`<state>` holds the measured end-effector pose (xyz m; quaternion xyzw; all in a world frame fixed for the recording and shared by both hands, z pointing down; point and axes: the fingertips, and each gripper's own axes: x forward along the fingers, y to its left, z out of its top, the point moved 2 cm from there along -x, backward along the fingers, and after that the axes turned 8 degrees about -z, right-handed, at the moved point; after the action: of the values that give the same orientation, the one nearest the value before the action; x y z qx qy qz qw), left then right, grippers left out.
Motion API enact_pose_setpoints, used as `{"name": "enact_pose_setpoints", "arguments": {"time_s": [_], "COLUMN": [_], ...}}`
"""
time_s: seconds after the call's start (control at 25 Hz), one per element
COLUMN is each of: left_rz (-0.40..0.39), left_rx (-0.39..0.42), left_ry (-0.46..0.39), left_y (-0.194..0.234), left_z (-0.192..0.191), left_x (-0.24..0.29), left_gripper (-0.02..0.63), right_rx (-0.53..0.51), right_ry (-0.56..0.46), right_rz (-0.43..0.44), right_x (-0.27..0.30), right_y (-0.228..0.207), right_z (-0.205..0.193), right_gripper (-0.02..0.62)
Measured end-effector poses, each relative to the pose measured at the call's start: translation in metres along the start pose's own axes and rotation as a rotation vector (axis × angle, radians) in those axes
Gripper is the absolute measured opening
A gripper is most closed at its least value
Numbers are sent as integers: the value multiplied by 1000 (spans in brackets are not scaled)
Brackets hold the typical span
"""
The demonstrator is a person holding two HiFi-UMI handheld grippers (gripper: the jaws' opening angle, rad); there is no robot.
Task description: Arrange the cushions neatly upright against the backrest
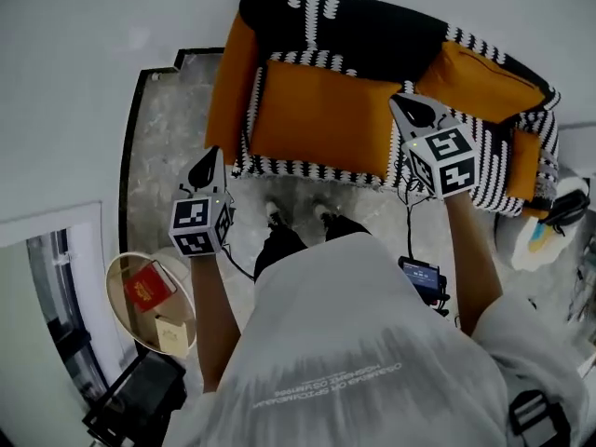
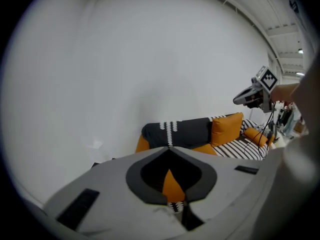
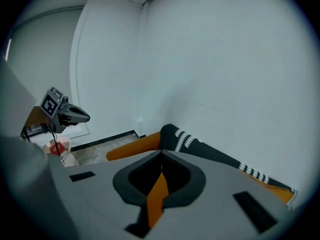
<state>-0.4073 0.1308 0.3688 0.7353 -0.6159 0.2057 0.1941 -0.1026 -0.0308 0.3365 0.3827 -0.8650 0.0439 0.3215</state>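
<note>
A sofa with an orange seat [image 1: 321, 119] and a black backrest with white stitching [image 1: 354, 31] stands against the white wall. An orange cushion [image 1: 494, 77] leans upright at the backrest's right end and shows in the left gripper view [image 2: 227, 129]. A smaller orange cushion [image 1: 526, 161] lies on the striped cover at the right arm. My left gripper [image 1: 209, 164] hangs shut and empty over the floor, off the sofa's front left corner. My right gripper [image 1: 408, 110] is shut and empty above the seat's right edge, touching nothing.
A round side table [image 1: 121, 310] with a red box [image 1: 149, 287] stands at my left. A white stand with small items [image 1: 545, 236] is at the right. The person's feet [image 1: 298, 217] stand on marble floor just before the sofa. A small device [image 1: 424, 276] hangs on a cable.
</note>
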Motion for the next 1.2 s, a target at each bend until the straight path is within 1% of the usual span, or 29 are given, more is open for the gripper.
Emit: {"name": "enact_pose_setpoints", "arguments": {"time_s": [0.16, 0.24, 0.36, 0.48, 0.6, 0.68, 0.84, 0.92, 1.0, 1.12, 1.2], "left_rz": [-90, -135, -198, -236, -250, -266, -321, -334, -352, -365, -362], "left_rx": [21, 38, 71, 91, 79, 75, 123, 128, 114, 79, 72], "left_ry": [32, 56, 94, 155, 230, 270, 319, 336, 350, 372, 401], "left_y": [18, 24, 34, 48, 58, 61, 58, 59, 57, 48, 42], "left_z": [-5, -11, -29, -53, -80, -98, -126, -141, -157, -183, -203], "left_x": [29, 44, 61, 79, 99, 110, 137, 151, 164, 181, 191], "left_gripper": [18, 18, 18, 18, 18, 18, 18, 20, 44, 53, 55], "right_rx": [76, 94, 125, 190, 216, 238, 275, 292, 323, 364, 378], "right_ry": [31, 32, 61, 115, 202, 254, 363, 406, 440, 481, 511], "right_rz": [-107, -134, -170, -226, -298, -325, -341, -334, -328, -316, -301], "right_x": [-8, -11, -13, -10, -9, -8, -4, 5, 13, 25, 34], "right_y": [-6, -1, 9, 12, 12, 17, 24, 27, 30, 30, 30], "right_z": [-12, -18, -33, -59, -93, -119, -180, -211, -242, -287, -315], "right_gripper": [5, 5, 5, 5, 5, 5, 5, 5, 5, 5, 6]}}
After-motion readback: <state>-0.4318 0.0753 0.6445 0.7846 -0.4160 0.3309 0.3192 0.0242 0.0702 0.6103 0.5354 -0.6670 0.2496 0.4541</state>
